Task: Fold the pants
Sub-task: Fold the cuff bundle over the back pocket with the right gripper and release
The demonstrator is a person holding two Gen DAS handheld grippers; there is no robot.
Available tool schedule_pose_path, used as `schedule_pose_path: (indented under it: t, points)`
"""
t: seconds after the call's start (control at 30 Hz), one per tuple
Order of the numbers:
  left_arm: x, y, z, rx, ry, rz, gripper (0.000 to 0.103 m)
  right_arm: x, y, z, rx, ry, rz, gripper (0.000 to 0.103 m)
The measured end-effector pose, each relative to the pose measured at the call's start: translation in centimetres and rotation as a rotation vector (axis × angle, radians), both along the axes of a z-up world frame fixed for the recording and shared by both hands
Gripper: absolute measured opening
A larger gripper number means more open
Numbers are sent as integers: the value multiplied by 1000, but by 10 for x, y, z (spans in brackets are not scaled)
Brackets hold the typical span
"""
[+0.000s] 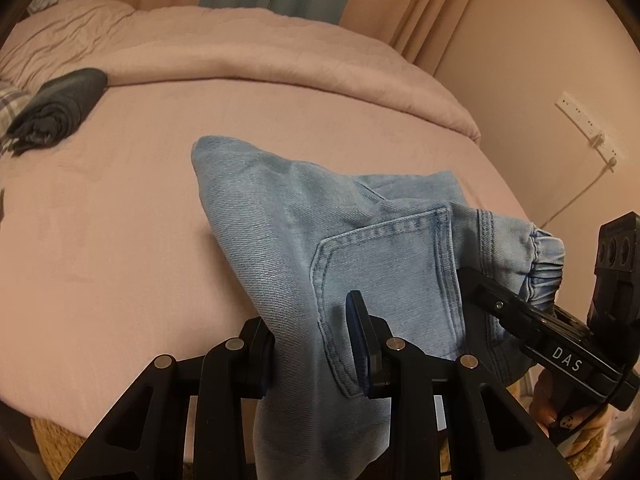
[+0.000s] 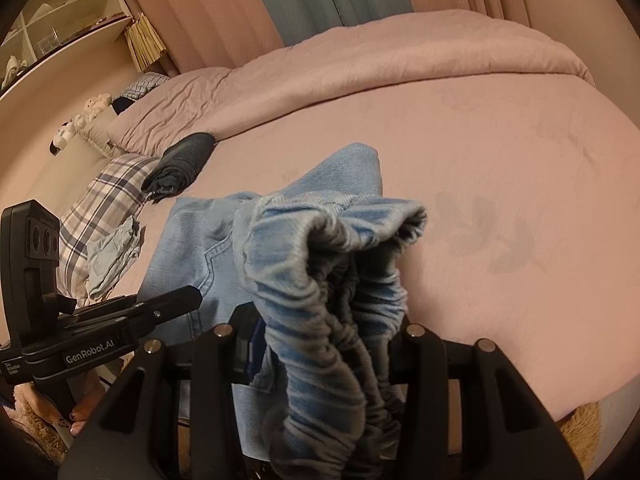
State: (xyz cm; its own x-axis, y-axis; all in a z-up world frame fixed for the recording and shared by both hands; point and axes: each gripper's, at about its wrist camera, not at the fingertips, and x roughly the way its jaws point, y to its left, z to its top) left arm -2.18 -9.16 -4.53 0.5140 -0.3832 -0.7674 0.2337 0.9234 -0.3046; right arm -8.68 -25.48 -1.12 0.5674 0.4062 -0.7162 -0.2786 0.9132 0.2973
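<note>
Jeans (image 1: 360, 216): light blue denim, lifted at the near edge of the bed (image 1: 140, 220), far end still draped on the pink sheet. Back pocket (image 1: 388, 264) faces up; elastic waistband (image 2: 340, 280) bunched.

Left gripper (image 1: 312, 344): clamped on a fold of denim beside the pocket, cloth pinched between both fingers and hanging below them.

Right gripper (image 2: 324, 344): closed on the gathered waistband, which bulges up over the fingers. A hand (image 1: 546, 400) holds its handle.

Duvet (image 1: 260, 52): pink, heaped along the far side of the bed.

Dark garment (image 1: 60, 108): rolled, on the sheet near the duvet, well apart from the jeans.

Plaid cloth (image 2: 104, 200): at the bed's edge, just beside the dark garment.

Curtains (image 2: 224, 12): pink with a blue panel, behind the bed.

Power strip (image 1: 588, 128): on the wall, cord trailing down.
</note>
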Motion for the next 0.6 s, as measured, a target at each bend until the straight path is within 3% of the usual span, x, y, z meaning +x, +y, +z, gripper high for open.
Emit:
schedule_pose_path:
  t: [0.33, 0.6]
  points:
    - [35, -12, 19, -15, -73, -20, 30, 26, 0, 21, -15, -58, -47, 45]
    - [72, -18, 9, -4, -76, 3, 30, 61, 2, 20, -40, -70, -65, 46]
